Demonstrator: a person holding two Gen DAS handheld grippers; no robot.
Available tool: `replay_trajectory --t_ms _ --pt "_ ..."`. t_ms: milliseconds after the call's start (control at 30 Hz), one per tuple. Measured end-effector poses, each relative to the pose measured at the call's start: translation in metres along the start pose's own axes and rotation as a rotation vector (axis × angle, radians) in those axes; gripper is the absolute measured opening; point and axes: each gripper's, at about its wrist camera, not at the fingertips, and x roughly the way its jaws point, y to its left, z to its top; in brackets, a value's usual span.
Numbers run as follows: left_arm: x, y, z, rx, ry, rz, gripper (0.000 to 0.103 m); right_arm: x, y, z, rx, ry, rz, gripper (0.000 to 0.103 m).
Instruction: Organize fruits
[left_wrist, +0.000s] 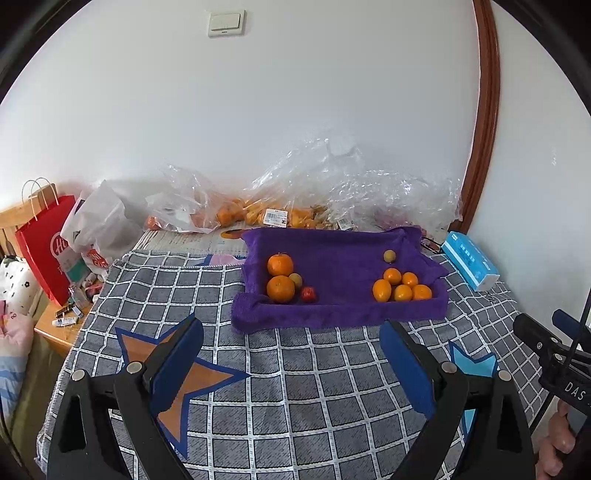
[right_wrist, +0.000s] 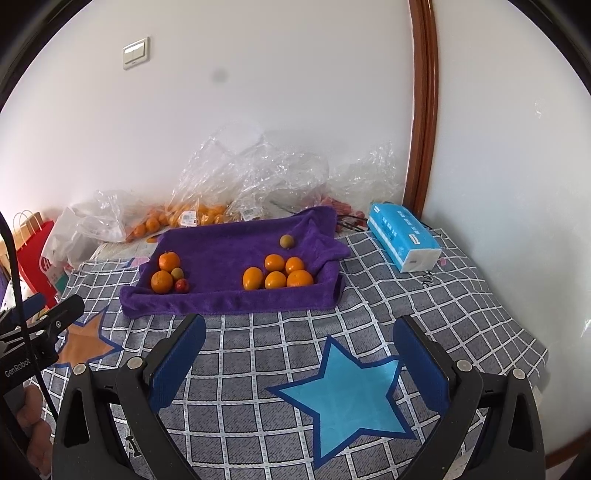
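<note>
A purple towel (left_wrist: 332, 314) (right_wrist: 221, 302) lies on the checked cloth with fruit on it. At its left are two large oranges (left_wrist: 280, 288) (right_wrist: 161, 281), a small greenish fruit (left_wrist: 295, 279) (right_wrist: 177, 273) and a small red fruit (left_wrist: 308, 294) (right_wrist: 181, 285). At its right is a cluster of several small oranges (left_wrist: 402, 288) (right_wrist: 277, 275), with one greenish fruit (left_wrist: 389, 256) (right_wrist: 286, 242) behind them. My left gripper (left_wrist: 291, 336) is open and empty, short of the towel's front edge. My right gripper (right_wrist: 299, 332) is open and empty, in front of the towel's right half.
Clear plastic bags (left_wrist: 295, 199) (right_wrist: 236, 184) with more oranges lie along the wall behind the towel. A blue tissue pack (left_wrist: 469, 260) (right_wrist: 404, 236) lies at the right. A red paper bag (left_wrist: 48, 247) (right_wrist: 33, 258) stands beyond the left edge. Star patches (right_wrist: 347, 395) mark the cloth.
</note>
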Motion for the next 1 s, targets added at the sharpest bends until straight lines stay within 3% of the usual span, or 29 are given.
replay_trajectory --t_ms 1000 --pt "-0.0050 -0.0006 -0.0010 0.007 -0.001 0.002 0.097 -0.0024 0.0000 -0.0027 0.009 -0.004 0.005 0.100"
